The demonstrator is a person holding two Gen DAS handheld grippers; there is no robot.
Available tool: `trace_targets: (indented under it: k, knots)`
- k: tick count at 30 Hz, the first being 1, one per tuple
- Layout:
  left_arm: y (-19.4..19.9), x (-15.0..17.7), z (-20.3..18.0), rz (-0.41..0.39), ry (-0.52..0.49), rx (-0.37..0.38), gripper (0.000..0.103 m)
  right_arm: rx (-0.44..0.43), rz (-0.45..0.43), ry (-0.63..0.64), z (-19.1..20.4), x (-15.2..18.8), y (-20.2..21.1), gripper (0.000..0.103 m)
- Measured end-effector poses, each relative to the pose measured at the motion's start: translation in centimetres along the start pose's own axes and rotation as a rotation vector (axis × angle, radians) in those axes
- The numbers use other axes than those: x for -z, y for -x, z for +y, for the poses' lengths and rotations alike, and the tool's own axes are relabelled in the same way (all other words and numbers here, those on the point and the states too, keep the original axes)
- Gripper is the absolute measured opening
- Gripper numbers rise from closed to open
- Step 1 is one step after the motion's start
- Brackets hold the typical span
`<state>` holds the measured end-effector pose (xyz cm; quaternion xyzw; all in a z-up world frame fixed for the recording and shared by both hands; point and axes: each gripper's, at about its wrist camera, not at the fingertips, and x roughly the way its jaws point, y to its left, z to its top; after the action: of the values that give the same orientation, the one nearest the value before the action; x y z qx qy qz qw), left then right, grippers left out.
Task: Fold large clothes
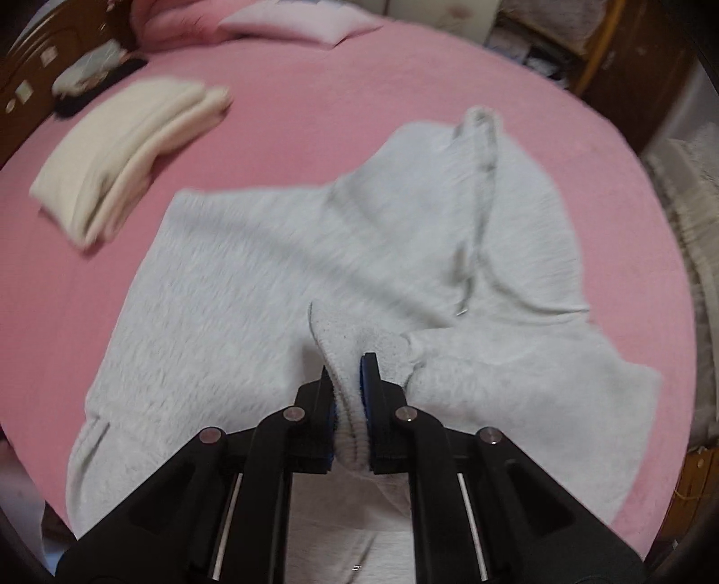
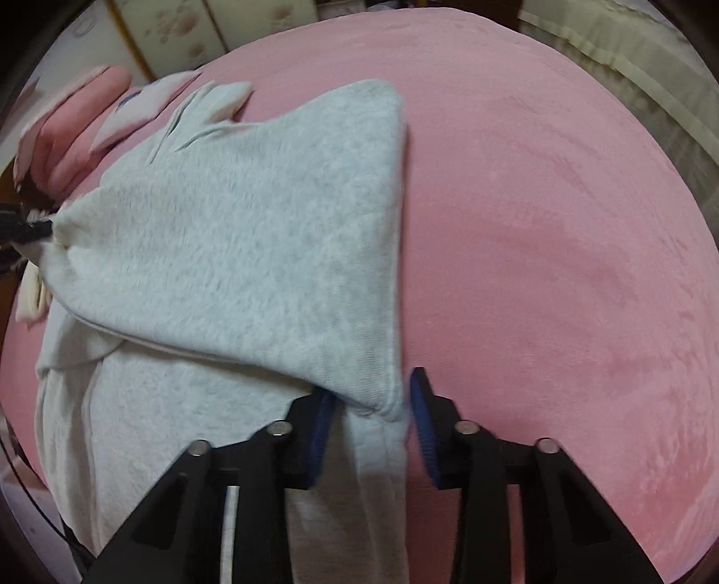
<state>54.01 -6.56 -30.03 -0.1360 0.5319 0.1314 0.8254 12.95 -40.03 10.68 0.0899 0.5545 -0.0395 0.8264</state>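
Left wrist view: left tool (image 1: 349,382) pinches the grey garment (image 1: 251,269)'s ribbed edge for lifting; right tool (image 2: 373,404) straddles a corner, pads apart, on the bed (image 2: 561,224)

A folded cream cloth (image 1: 130,152) and what looks like a pillow (image 1: 296,22) lie on the pink bedspread (image 1: 314,112).

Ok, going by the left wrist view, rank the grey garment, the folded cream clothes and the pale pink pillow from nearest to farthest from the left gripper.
1. Grey garment: pinched between the left gripper's fingers.
2. Folded cream clothes: up left on the pink bed.
3. Pale pink pillow: far edge, top centre.
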Motion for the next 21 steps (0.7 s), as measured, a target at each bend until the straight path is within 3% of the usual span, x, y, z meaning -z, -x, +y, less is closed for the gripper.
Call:
trace_targets:
  k: [4, 8, 11, 12, 16, 19, 21]
  knots:
    - [-3.3, 1.9, 1.0, 0.061, 0.012, -0.081, 0.008, -0.012, 0.032, -0.011, -3.1, 1.7, 0.2, 0.027]
    - [-2.6, 1.4, 1.1, 0.061, -0.003, -0.209, 0.021, -0.023, 0.105, -0.042, -6.4, 2.1, 0.8, 0.027]
    - [0.1, 0.4, 2.6, 0.018, 0.029, -0.239, 0.043, -0.031, 0.119, -0.043, -8.8, 2.7, 3.0, 0.028]
    - [1.2, 0.2, 3.1, -0.009, 0.048, -0.224, 0.048, -0.026, 0.122, -0.031, -9.4, 2.9, 3.8, 0.029]
    - [6.4, -0.3, 3.5, -0.097, 0.046, -0.087, 0.048, -0.028, 0.085, 0.070, -10.1, 3.4, 6.8, 0.029]
    - [7.6, 0.6, 1.8, -0.052, -0.014, 0.043, 0.047, -0.120, 0.028, 0.103, -10.2, 3.2, 8.8, 0.029]
    - [7.3, 1.7, -0.1, 0.000, -0.036, 0.187, 0.032, -0.227, -0.002, 0.079, -10.8, 3.8, 9.7, 0.029]
